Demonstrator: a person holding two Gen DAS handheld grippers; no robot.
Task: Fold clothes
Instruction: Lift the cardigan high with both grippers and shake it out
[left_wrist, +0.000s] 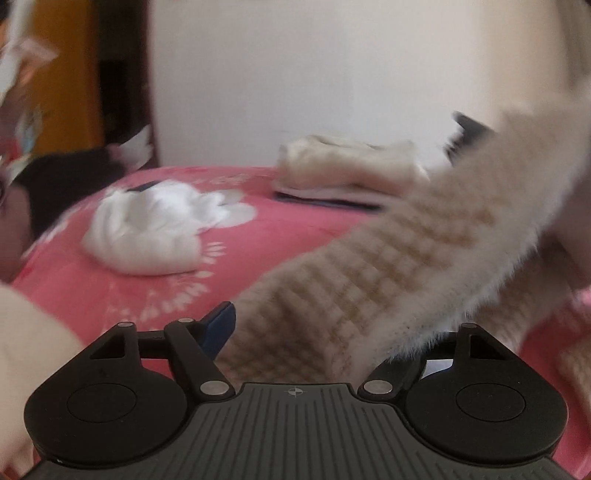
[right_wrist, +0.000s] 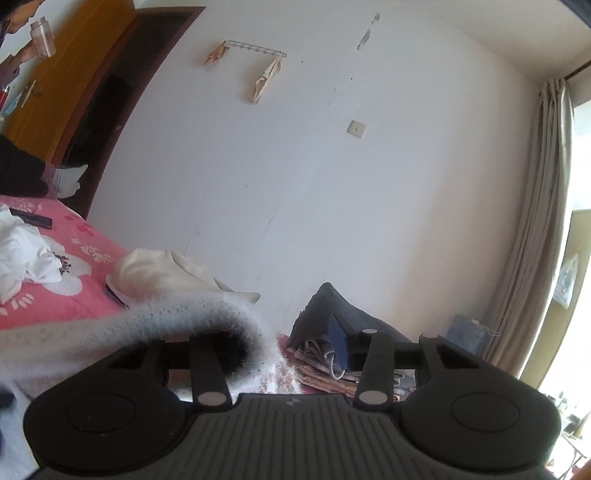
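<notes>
i judged the fuzzy cream sweater light, soft and floppy, best taken at a hem or cuff edge rather than mid-span. it looked waffle-knit with a furry nap, stretched above the pink bedspread between both tools. my left gripper stood spread with knit lying between its fingers; my right gripper was part open, the sweater draped over one finger.

A white wall (cracked and scuffed in places) carries a hook rail and a small switch plate. A brown wooden door stands at the left beside a dark doorway. Beige curtains hang at the right by a bright window, and a bed with a pink flowered sheet fills the lower left.
</notes>
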